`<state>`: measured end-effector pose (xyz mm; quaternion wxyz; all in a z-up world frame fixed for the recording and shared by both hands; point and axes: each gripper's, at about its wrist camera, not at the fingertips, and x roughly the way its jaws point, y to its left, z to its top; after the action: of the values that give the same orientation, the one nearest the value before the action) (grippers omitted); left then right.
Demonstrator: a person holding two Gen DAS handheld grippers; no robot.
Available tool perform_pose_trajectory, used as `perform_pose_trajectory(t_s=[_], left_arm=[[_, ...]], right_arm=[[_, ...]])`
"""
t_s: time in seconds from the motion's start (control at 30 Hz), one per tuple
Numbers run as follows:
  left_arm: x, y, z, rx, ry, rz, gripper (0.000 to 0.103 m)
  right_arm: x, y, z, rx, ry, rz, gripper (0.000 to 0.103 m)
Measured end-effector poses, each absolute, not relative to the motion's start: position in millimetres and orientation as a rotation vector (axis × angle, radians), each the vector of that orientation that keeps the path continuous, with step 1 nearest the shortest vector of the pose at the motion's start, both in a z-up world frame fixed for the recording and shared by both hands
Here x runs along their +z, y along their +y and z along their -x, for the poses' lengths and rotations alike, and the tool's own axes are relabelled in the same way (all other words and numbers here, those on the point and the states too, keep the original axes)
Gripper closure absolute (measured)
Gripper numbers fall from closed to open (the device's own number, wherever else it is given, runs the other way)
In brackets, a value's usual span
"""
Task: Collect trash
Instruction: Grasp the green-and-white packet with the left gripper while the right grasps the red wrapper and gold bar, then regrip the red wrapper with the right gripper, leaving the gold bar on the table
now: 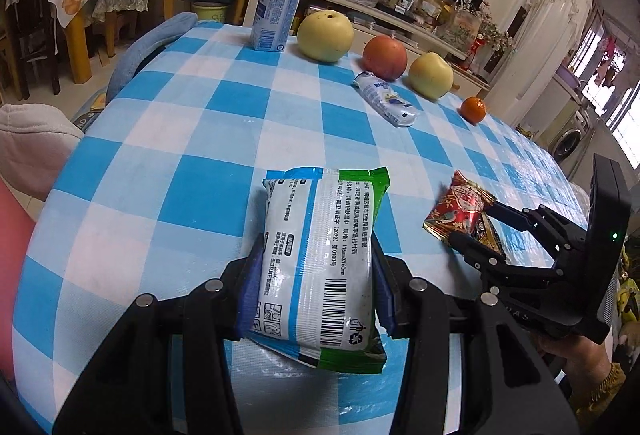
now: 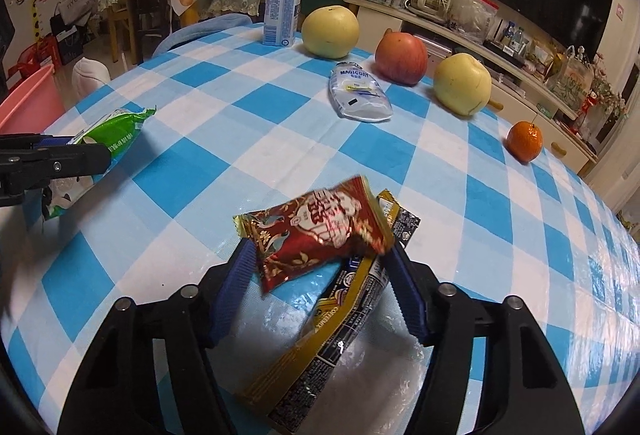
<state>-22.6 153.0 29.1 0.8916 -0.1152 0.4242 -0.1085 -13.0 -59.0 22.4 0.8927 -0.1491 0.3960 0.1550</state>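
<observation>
Gripping, left gripper [image 1: 316,275]: I hold the wipes pack [image 1: 318,259] pinched between both pads, over the checked tablecloth [image 1: 180,139].
Right gripper [image 2: 320,287]: jaws partly spread around the red wrapper [image 2: 320,235] and gold sachet [image 2: 320,339]; I cannot confirm pad contact.
Far edge: bottle [image 2: 282,11], fruit, crumpled white pouch [image 2: 358,93].

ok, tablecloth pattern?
Blue and white checks on the tablecloth, glossy surface; the right wrist view shows it best.
</observation>
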Motion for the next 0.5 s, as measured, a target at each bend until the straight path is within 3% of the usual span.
perform_pose_trajectory(t_s=[0.2,0.5], left_arm=[[28.4,164.4,22.3,-0.223,0.887,0.259,0.055],[26.7,177.2,22.4,-0.215,0.899,0.274,0.055]], right_arm=[[26.7,-59.3,7.6,0.352,0.823,0.251,0.032],[31.4,-57.0,-4.8,0.390,0.842,0.118,0.030]])
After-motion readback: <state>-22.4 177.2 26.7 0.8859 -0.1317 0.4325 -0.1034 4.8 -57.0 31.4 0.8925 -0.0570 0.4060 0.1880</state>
